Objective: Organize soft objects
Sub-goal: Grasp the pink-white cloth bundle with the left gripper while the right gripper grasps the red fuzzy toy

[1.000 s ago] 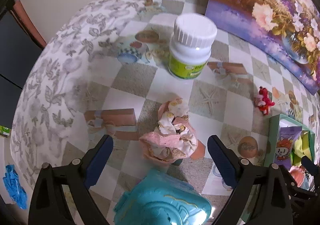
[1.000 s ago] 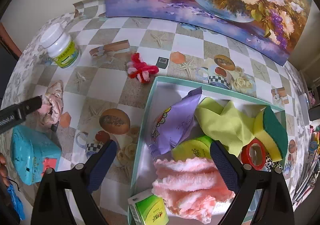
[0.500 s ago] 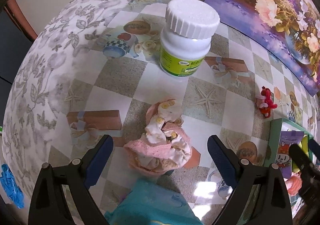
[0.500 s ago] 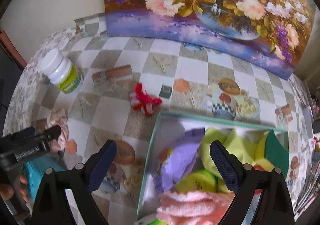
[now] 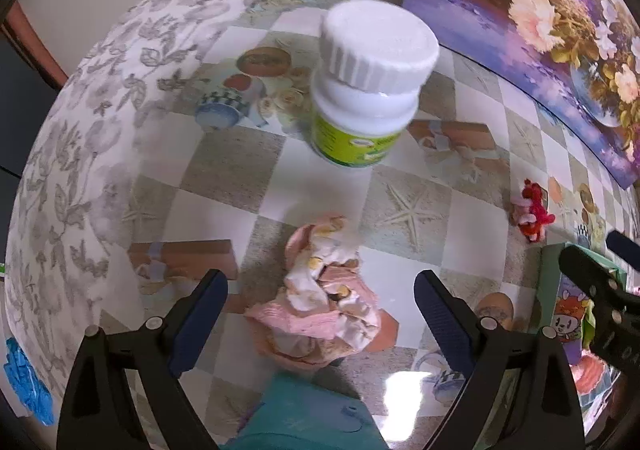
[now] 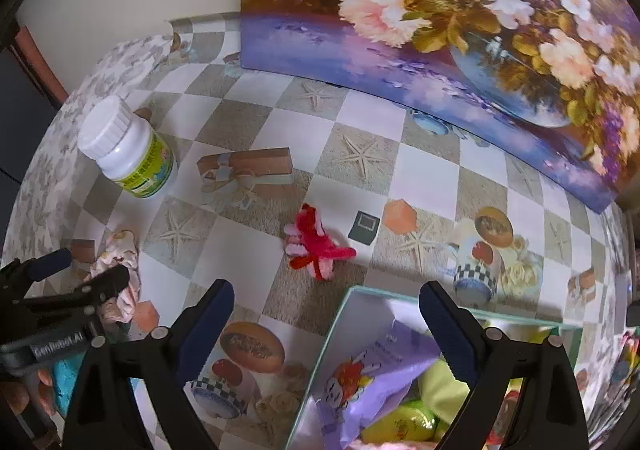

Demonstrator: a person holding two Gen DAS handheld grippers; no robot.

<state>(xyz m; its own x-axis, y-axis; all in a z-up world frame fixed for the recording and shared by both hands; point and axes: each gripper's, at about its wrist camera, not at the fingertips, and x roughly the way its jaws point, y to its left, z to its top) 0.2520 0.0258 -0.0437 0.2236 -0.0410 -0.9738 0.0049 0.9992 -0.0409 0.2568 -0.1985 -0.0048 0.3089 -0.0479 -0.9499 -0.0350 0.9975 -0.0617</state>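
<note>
Your left gripper [image 5: 320, 314] has its fingers spread wide and holds nothing; the crumpled pink cloth [image 5: 326, 302] lies on the table [image 5: 240, 169] between them, untouched, with a teal box [image 5: 304, 418] just below it. Your right gripper [image 6: 326, 314] is spread apart too, empty, hanging over the near rim of the green tray [image 6: 340, 314], where a purple packet [image 6: 376, 378] lies. Just past that rim sits a red and pink fuzzy toy [image 6: 314, 246]. Farther off stands a white bottle [image 5: 368, 85], and behind everything a flower painting [image 6: 440, 17] leans on the wall.
</note>
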